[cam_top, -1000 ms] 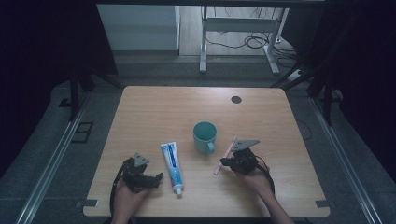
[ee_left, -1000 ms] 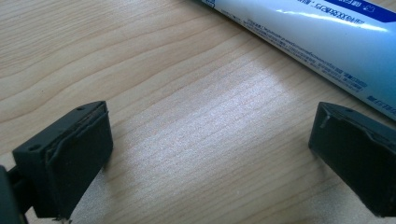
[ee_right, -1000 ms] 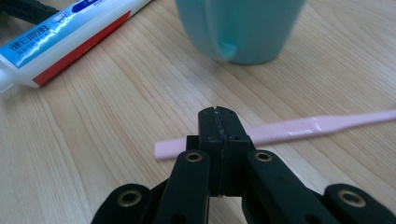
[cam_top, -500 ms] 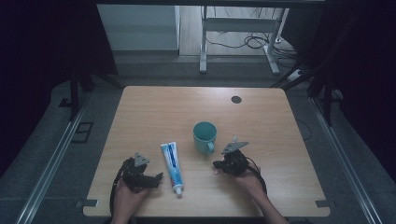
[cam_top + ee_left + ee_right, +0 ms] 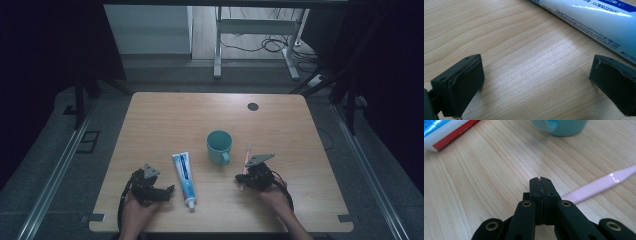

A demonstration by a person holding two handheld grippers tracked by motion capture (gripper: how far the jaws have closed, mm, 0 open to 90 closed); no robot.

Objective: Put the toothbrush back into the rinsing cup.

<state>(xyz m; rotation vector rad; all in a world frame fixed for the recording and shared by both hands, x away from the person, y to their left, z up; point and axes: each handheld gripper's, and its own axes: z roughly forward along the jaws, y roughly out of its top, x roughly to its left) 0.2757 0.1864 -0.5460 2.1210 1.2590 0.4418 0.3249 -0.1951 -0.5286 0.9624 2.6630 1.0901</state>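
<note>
A white and blue toothpaste tube (image 5: 183, 176) lies on the wooden table (image 5: 175, 120), cap toward the near edge. Behind it to the right stands a teal mug (image 5: 219, 145). A pink toothbrush (image 5: 247, 156) lies right of the mug. My left gripper (image 5: 159, 192) rests left of the tube. In the left gripper view its jaws (image 5: 536, 85) stand wide open over bare wood, the tube (image 5: 589, 20) just beyond them. My right gripper (image 5: 244, 178) sits at the toothbrush's near end. In the right gripper view it (image 5: 540, 180) is shut with nothing between its pads, the toothbrush (image 5: 599, 186) lying right beside it.
A small dark round disc (image 5: 253, 106) sits near the table's far right corner. Beyond the far edge stand a white metal frame (image 5: 250, 30) and cables on the floor. In the right gripper view the mug (image 5: 564, 126) and the tube's red-banded end (image 5: 446, 132) lie ahead.
The right hand has shifted a little to the left, closer to the toothbrush's near end. The left hand, tube and mug have stayed put.
</note>
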